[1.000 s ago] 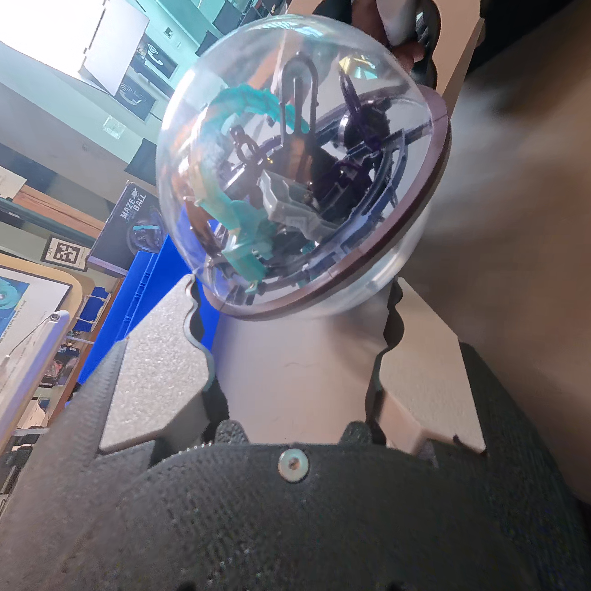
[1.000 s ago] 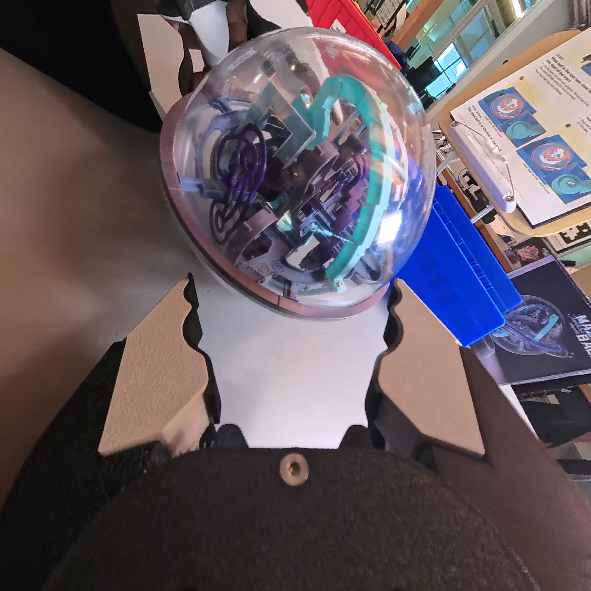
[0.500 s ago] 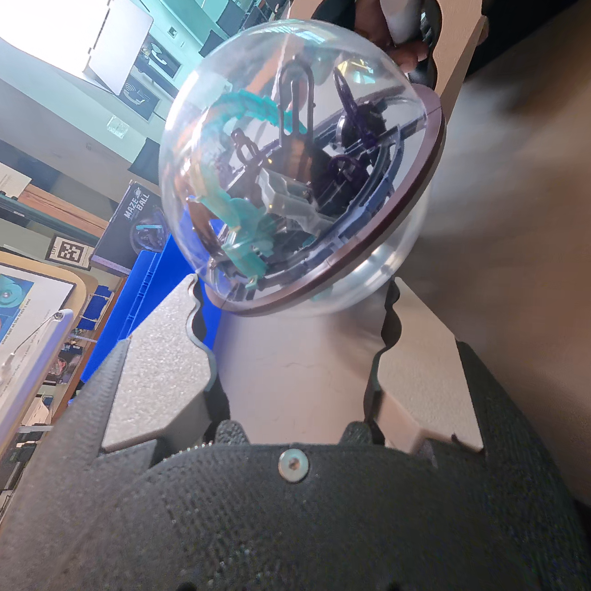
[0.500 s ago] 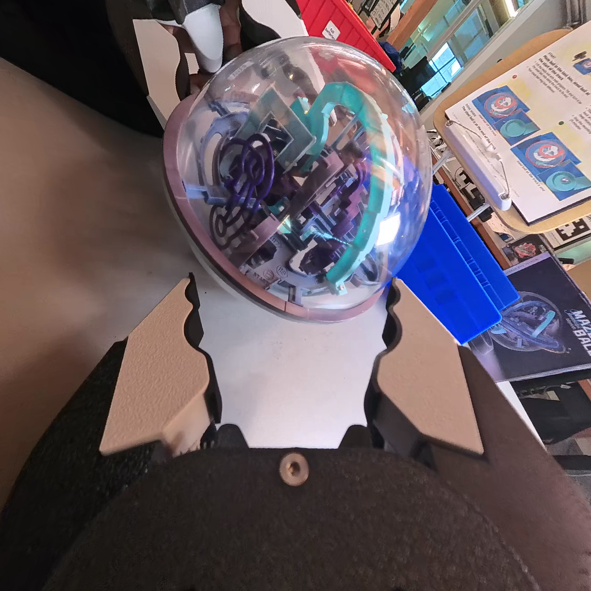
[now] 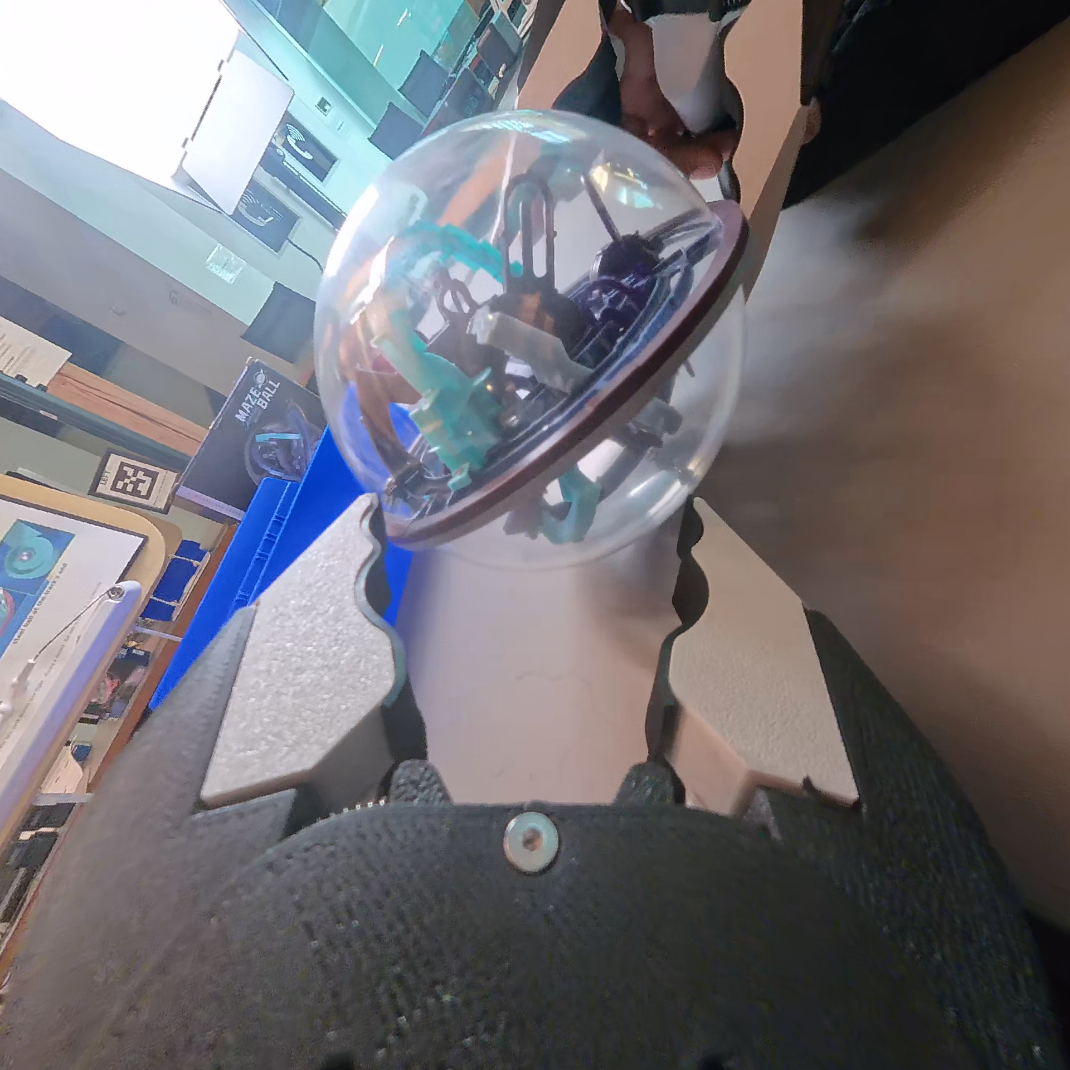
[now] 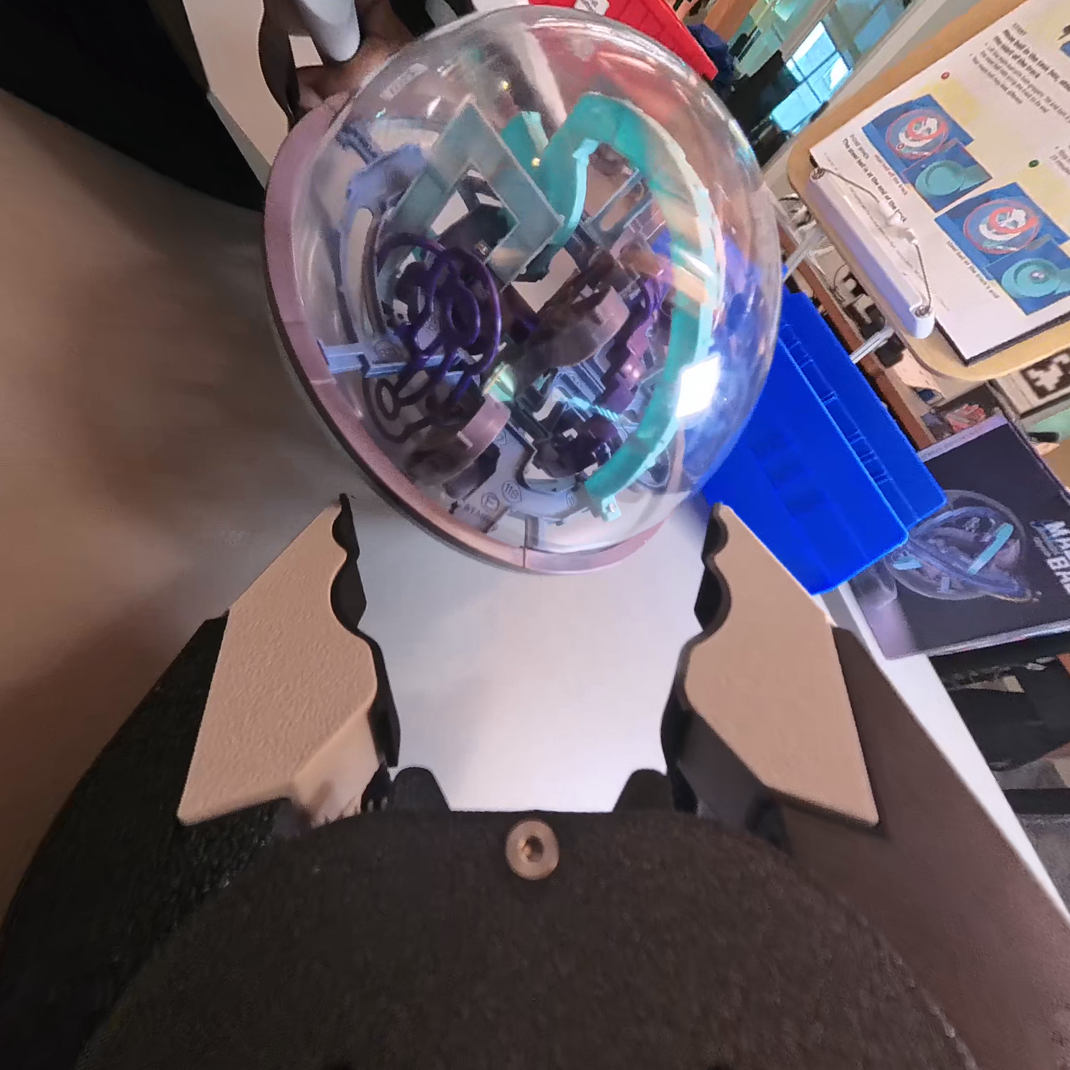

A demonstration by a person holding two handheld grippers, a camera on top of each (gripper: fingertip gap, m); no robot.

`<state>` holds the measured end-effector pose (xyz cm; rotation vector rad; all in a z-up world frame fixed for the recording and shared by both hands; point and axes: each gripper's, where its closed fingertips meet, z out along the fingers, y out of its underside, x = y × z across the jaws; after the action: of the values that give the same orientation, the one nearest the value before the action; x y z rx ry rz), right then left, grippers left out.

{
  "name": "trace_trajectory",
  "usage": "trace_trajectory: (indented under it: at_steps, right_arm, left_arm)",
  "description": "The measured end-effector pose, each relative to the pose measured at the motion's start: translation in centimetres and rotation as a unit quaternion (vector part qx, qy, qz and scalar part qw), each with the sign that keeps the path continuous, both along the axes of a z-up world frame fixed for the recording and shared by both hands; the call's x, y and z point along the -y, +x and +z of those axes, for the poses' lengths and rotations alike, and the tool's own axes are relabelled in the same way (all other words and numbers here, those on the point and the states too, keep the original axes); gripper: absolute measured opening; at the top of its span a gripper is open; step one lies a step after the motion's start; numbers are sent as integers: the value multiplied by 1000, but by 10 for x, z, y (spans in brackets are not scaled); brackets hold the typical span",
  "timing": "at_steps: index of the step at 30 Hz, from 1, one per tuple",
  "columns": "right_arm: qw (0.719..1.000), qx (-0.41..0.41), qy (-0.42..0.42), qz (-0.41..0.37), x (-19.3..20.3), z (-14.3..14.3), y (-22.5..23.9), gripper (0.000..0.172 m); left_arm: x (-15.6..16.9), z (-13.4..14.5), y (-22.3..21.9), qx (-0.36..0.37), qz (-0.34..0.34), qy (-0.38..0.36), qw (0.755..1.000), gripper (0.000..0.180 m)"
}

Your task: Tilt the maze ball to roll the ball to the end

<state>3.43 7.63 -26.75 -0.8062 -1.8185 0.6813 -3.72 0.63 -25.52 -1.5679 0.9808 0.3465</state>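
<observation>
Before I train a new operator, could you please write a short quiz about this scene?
1. True or false: the maze ball has an opaque shell.
2. In the right wrist view, the long curved track inside is: A teal, B yellow, C orange.
3. Fill in: the dark band round the ball's middle sits ____ (level or tilted).

Key: 1 false, the shell is clear; 2 A; 3 tilted.

Each gripper, left (image 5: 530, 524) and right (image 6: 527, 524), has a rough, grainy black body with one round silver screw (image 5: 531, 841) set in the middle just behind the fingers. The fingers (image 5: 324, 637) are flat beige wedges whose inner edges carry wavy black pads (image 6: 709, 573).
</observation>
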Motion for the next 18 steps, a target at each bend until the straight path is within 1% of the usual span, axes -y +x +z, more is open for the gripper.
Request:
trace_trajectory:
  at_steps: [9,14,18]
  right_arm:
    - [999,22,-39,0,-7,-1,10,119]
    - [997,17,-78,-4,-11,9,19,121]
    - [994,3,-110,2,-8,19,24,122]
  left_arm:
    - [10,5,9,-1,-13,10,1000,92]
    - [21,7,26,-2,-37,17,999,89]
    - [29,4,42,-8,-62,10,998,88]
